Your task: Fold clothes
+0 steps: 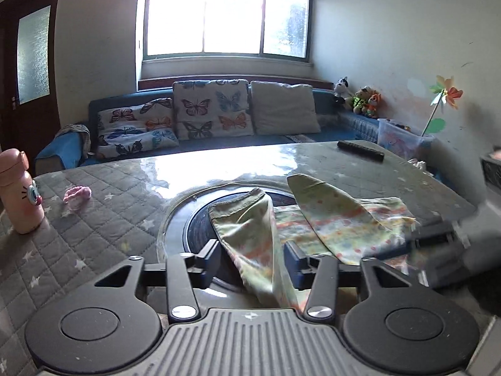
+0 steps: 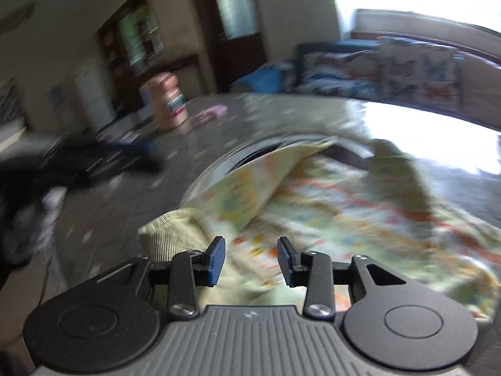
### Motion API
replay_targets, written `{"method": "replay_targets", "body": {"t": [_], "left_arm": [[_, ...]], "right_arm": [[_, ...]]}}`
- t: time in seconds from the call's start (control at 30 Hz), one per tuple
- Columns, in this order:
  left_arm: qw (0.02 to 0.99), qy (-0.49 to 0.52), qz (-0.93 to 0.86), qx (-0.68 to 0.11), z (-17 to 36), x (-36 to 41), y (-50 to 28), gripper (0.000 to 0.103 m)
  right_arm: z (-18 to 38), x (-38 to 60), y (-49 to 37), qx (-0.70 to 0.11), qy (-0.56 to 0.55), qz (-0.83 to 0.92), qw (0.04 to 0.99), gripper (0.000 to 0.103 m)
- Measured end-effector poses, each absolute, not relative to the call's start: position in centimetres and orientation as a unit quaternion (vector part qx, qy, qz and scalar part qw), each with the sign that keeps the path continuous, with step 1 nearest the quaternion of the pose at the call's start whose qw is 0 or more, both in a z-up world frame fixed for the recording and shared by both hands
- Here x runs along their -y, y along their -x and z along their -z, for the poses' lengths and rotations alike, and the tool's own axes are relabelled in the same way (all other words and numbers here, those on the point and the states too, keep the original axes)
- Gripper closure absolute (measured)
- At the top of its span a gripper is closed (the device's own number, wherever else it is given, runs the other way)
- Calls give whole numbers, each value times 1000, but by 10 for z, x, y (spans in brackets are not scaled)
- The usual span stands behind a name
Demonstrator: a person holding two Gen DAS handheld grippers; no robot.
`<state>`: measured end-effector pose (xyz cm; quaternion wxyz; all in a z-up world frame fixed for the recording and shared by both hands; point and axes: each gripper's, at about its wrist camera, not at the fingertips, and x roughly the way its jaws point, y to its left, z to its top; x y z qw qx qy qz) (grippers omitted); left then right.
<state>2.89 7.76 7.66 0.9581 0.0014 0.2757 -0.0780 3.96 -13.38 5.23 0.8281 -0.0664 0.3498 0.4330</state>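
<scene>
Left hand-held gripper (image 1: 253, 258) has its jaws apart with a strip of the printed garment (image 1: 328, 219) hanging loose between them. Right hand-held gripper (image 2: 251, 258) is parted too, over the same garment, which is spread on the desk (image 1: 103, 206) near a pink bottle (image 1: 18, 191).

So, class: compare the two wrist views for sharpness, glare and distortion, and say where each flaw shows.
Left wrist view: mostly sharp, the bright window blown out, glare on the glossy grey table top, fisheye bending at the edges. Right wrist view: motion blur smears the pink bottle and the pale floral-print garment, and white glare covers the table's far right.
</scene>
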Motion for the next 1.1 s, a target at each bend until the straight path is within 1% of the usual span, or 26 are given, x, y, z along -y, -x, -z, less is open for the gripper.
{"method": "replay_targets", "body": {"t": [0.07, 0.1, 0.2, 0.3, 0.43, 0.5, 0.7, 0.87, 0.93, 1.03, 1.07, 1.1], "left_arm": [[956, -3, 80, -284, -72, -72, -40, 42], [954, -6, 79, -288, -69, -69, -45, 39], [950, -15, 78, -301, -60, -58, -63, 34], [945, -12, 76, -318, -47, -52, -81, 34], [937, -14, 65, -343, -29, -49, -101, 38], [933, -13, 64, -355, -21, -50, -107, 45], [932, -21, 66, -355, -25, -53, -119, 44], [932, -28, 66, -355, -31, -52, -139, 45], [931, -32, 66, -358, -29, -50, -147, 49], [928, -33, 72, -364, -25, -49, -156, 64], [927, -33, 75, -366, -23, -48, -157, 75], [926, -32, 78, -367, -22, -48, -158, 83]], "right_arm": [[-43, 125, -24, -354, 98, -456, 811, 64], [-39, 121, -15, -355, 114, -461, 805, 59], [-31, 118, 5, -356, 149, -471, 793, 58], [-35, 124, 7, -355, 139, -475, 793, 57], [-47, 140, -13, -350, 105, -457, 811, 54], [-50, 149, -28, -346, 91, -433, 827, 53], [-51, 162, -92, -334, 66, -323, 883, 53], [-41, 165, -152, -331, 56, -245, 910, 53], [-35, 161, -174, -331, 62, -227, 914, 53], [-22, 157, -198, -339, 83, -215, 912, 53], [-17, 156, -204, -344, 86, -214, 910, 53], [-13, 154, -209, -350, 88, -214, 908, 55]]}}
